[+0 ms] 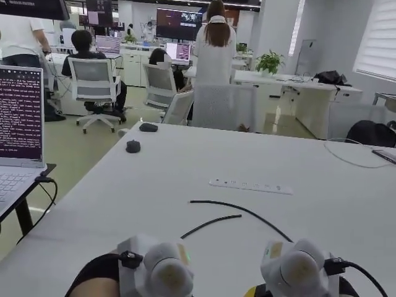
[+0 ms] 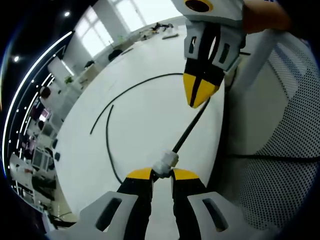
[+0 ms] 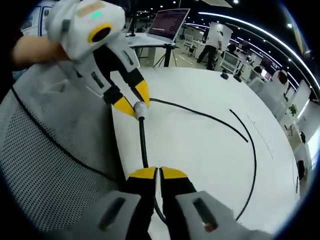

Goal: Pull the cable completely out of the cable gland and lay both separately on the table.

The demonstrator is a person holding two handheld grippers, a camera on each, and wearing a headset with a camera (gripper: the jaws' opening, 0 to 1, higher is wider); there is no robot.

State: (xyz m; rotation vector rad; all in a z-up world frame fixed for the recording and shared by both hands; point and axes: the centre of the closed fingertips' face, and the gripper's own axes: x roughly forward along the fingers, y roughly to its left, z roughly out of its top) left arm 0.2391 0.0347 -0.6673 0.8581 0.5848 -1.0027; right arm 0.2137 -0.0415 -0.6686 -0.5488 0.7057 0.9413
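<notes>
Left gripper view: small white cable gland (image 2: pixel 165 162) pinched in the jaws, black cable (image 2: pixel 189 131) threaded through it.
The cable looks thin, light and limp, so it should slide out if gripped close beside the gland. The gland looks like hard, probably slick plastic, best held across its body. The left gripper (image 2: pixel 162 174) is nearly closed, clamping the gland. The right gripper (image 3: pixel 158 172) is pinched on the cable just beyond the gland. 2 cable tails trail away from the gland across the table (image 2: pixel 150 120).

A bright open-plan office: a long white table (image 1: pixel 185 167) stands before white desks (image 1: pixel 309 83), mesh chairs (image 1: pixel 94 79) and a potted plant (image 1: pixel 270 62), with blinds (image 1: pixel 377 37) at the window and a wall screen (image 1: pixel 179 23) beyond.
</notes>
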